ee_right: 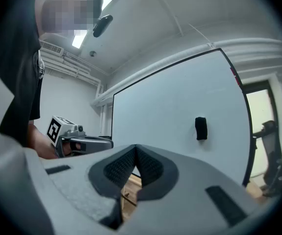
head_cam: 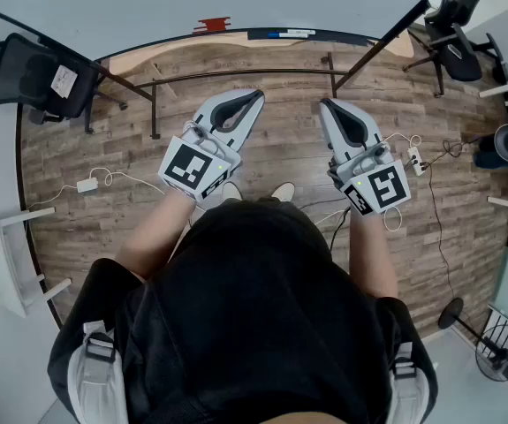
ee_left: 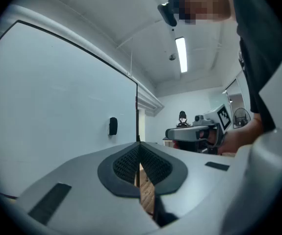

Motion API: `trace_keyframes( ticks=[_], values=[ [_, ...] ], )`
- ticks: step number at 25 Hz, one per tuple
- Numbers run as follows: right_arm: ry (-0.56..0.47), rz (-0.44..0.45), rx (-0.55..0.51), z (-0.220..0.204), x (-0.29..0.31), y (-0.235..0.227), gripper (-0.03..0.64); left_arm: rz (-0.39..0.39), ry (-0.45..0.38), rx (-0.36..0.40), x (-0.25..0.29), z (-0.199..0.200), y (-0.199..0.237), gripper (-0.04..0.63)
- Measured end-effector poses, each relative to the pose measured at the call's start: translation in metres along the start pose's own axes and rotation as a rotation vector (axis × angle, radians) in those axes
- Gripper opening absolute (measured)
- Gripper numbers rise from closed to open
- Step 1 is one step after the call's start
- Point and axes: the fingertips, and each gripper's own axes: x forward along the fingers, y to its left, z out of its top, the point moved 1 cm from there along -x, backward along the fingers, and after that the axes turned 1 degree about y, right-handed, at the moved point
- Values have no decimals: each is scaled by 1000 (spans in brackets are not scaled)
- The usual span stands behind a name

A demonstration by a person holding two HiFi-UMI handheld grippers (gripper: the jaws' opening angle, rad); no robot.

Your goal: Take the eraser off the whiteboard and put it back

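Note:
A small black eraser (ee_left: 113, 126) clings to the white whiteboard (ee_left: 57, 111) ahead of me; the right gripper view has the eraser (ee_right: 200, 128) right of centre on the whiteboard (ee_right: 170, 111). My left gripper (head_cam: 258, 94) is held level over the wooden floor, shut with nothing between its jaws, its tips (ee_left: 139, 144) well short of the board. My right gripper (head_cam: 322, 102) is beside it, also shut and empty, tips (ee_right: 136, 146) aimed at the board left of the eraser. Each gripper shows in the other's view: the right one (ee_left: 194, 131), the left one (ee_right: 82, 142).
The whiteboard's tray (head_cam: 236, 35) holds a red object (head_cam: 211, 25) and markers (head_cam: 284, 33). Its stand's black legs (head_cam: 152, 104) spread over the wooden floor (head_cam: 289, 140). Office chairs (head_cam: 37, 78) (head_cam: 452, 34), cables with a power strip (head_cam: 415, 159) and white shelving (head_cam: 11, 254) surround me.

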Motion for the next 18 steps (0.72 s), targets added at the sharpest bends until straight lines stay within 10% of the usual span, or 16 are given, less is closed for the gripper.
trace_keyframes(
  ticks=[18],
  values=[
    [35, -21, 104, -31, -12, -38, 22, 4, 56, 7, 40, -16, -16, -5]
  ],
)
